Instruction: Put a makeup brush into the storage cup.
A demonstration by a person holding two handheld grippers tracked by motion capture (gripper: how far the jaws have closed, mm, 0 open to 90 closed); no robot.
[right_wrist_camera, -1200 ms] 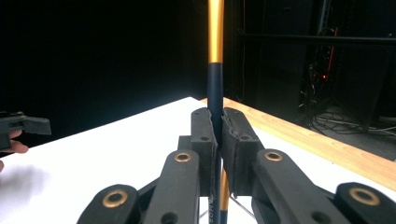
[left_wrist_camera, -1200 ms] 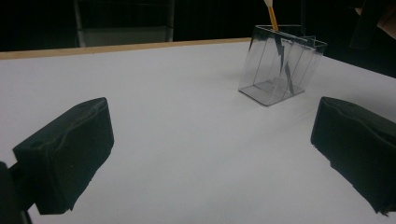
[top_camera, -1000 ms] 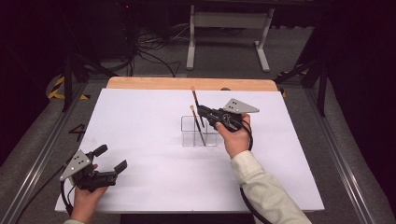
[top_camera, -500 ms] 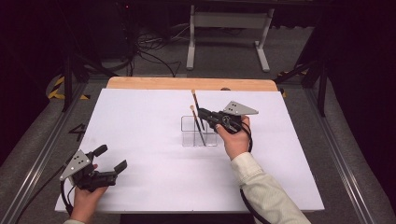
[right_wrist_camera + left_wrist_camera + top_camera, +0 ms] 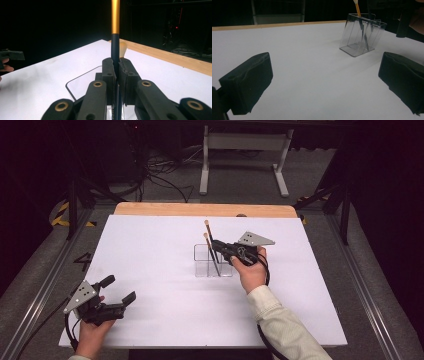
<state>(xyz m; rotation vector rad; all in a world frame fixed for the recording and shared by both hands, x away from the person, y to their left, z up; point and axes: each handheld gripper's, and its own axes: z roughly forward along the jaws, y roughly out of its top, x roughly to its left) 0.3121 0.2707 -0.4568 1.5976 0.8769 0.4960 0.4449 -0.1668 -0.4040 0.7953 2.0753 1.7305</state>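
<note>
Right tongs (image 5: 220,246) are clenched on a dark brush (image 5: 115,50), pads pinching its black handle just below the gold band; in the right gripper view the handle runs straight up between the jaws. From the high view that brush stands in the clear holder (image 5: 212,261), near the middle of the surface (image 5: 150,250), leaning toward the far edge with its pale tip up. A second brush (image 5: 207,231) stands in the same holder, tilted the same way, tip a little higher. Any writing on the handle is too blurred to read. Left tongs (image 5: 120,290) sit released by the near left corner, jaws wide apart with nothing between them, well apart from the holder.
</note>
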